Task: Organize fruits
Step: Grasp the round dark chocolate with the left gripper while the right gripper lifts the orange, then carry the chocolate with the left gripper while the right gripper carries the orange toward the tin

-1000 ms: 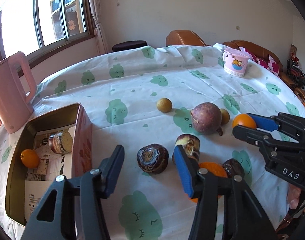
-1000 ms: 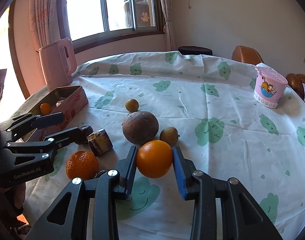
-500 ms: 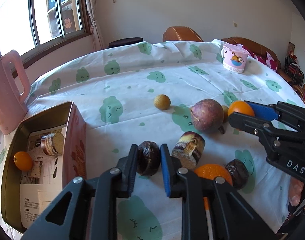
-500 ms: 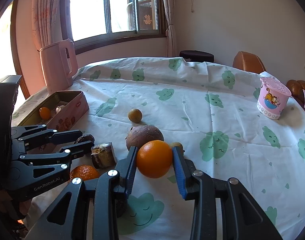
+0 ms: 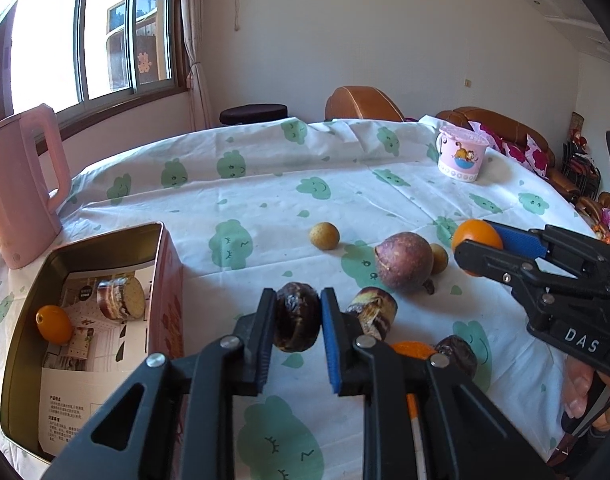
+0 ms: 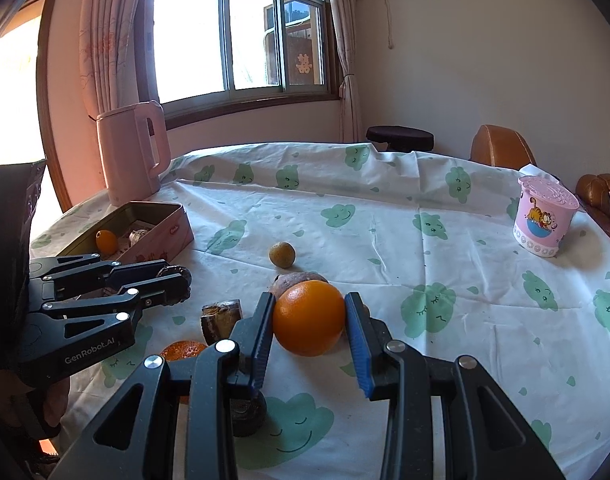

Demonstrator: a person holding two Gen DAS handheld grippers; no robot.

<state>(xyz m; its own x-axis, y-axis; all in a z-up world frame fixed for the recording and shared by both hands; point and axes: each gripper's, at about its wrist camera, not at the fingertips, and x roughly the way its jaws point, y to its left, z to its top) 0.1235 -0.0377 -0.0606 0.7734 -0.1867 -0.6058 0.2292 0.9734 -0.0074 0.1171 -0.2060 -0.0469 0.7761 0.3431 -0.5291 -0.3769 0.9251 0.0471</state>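
Sunlit window [image 6: 233,36], pale walls [image 5: 385,32], brown leather chairs [image 5: 361,104], dark stool [image 6: 399,138]

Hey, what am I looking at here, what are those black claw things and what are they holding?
Those are two hand-held grippers, each carried by a person, with a wide-angle camera looking along its fingers; one picture comes from each. The left gripper is clamped on a dark brown wrinkled round fruit. The right gripper grips a smooth orange. They work over a table with a white cloud-print cloth. On it lie a large purple-brown round fruit, a small yellowish round fruit and an open pink metal tin holding a small orange fruit.
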